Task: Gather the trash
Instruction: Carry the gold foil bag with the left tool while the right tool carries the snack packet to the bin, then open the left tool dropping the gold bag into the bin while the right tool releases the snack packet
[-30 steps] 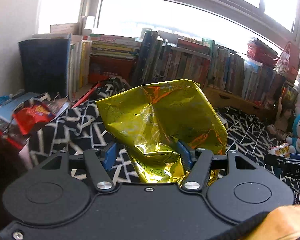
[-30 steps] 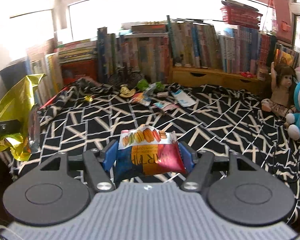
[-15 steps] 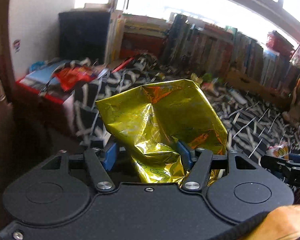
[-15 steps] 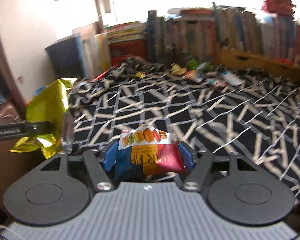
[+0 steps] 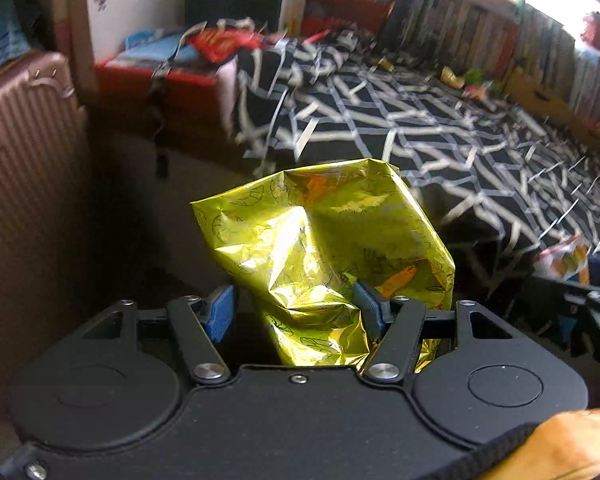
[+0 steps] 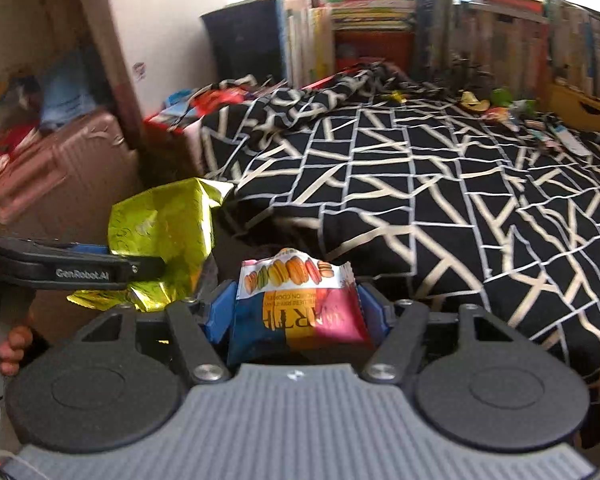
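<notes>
A crumpled gold foil bag [image 5: 320,232] stands up between the blue pads of my left gripper [image 5: 293,312], which is shut on its lower part. From the right wrist view the same bag [image 6: 164,220] shows at the left, beside the bed's corner. My right gripper [image 6: 296,312] is shut on a macaron cookie packet [image 6: 300,304], its pads pressing both sides. That packet [image 5: 564,256] also peeks in at the right edge of the left wrist view. Both grippers point down past the bed's edge, the left one just left of the right one.
A bed with a black and white patterned cover [image 6: 440,200] fills the right. A pink ribbed suitcase [image 5: 28,200] stands at the left, with dark floor [image 5: 148,208] between it and the bed. Small wrappers [image 6: 476,100] lie at the bed's far end, below rows of books [image 6: 500,32].
Both grippers have swung left and tipped downward, from over the bed to the gap beside the suitcase. Each keeps the same hold on its wrapper.
</notes>
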### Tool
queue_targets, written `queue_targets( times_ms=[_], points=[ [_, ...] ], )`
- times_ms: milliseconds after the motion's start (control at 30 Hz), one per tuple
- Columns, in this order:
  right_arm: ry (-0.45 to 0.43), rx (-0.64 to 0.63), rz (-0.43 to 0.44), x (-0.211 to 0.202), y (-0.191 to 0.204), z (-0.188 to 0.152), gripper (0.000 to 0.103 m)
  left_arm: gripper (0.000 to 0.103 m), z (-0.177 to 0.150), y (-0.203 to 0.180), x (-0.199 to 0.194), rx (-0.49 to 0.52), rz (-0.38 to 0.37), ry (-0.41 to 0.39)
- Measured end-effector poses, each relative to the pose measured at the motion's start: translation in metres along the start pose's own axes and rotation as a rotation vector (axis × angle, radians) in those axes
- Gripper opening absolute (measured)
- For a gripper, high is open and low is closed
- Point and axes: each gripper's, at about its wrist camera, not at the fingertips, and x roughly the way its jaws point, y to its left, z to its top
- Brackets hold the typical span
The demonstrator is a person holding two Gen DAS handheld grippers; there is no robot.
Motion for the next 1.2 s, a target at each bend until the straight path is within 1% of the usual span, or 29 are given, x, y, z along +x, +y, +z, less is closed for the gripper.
queue_targets(
  times_ms=[233,367,467,733,867,1000,1100,1200],
  points=[
    [0.027,-0.040,0.021,0.007,0.015,-0.010,0.069,0.060,-0.024,0.003,0.014,0.011,0.038,0.056],
    [0.033,-0.049,0.027,0.010,0.019,-0.011,0.069,0.060,-0.031,0.003,0.020,0.026,0.039,0.090],
    [0.043,-0.044,0.026,0.013,0.018,-0.011,0.069,0.060,-0.033,0.003,0.025,0.038,0.048,0.105],
    [0.095,-0.039,0.049,0.026,0.025,-0.018,0.069,0.060,-0.035,0.016,0.041,0.014,0.073,0.174],
    [0.104,-0.033,0.049,0.029,0.027,-0.019,0.069,0.060,-0.036,0.016,0.050,0.028,0.067,0.213],
    [0.113,-0.019,0.040,0.032,0.025,-0.019,0.069,0.061,-0.039,0.016,0.053,0.025,0.064,0.227],
    [0.117,-0.019,0.035,0.033,0.025,-0.020,0.069,0.062,-0.039,0.016,0.058,0.027,0.061,0.250],
    [0.118,-0.022,0.033,0.033,0.025,-0.019,0.069,0.067,-0.039,0.015,0.060,0.041,0.062,0.254]
  ],
)
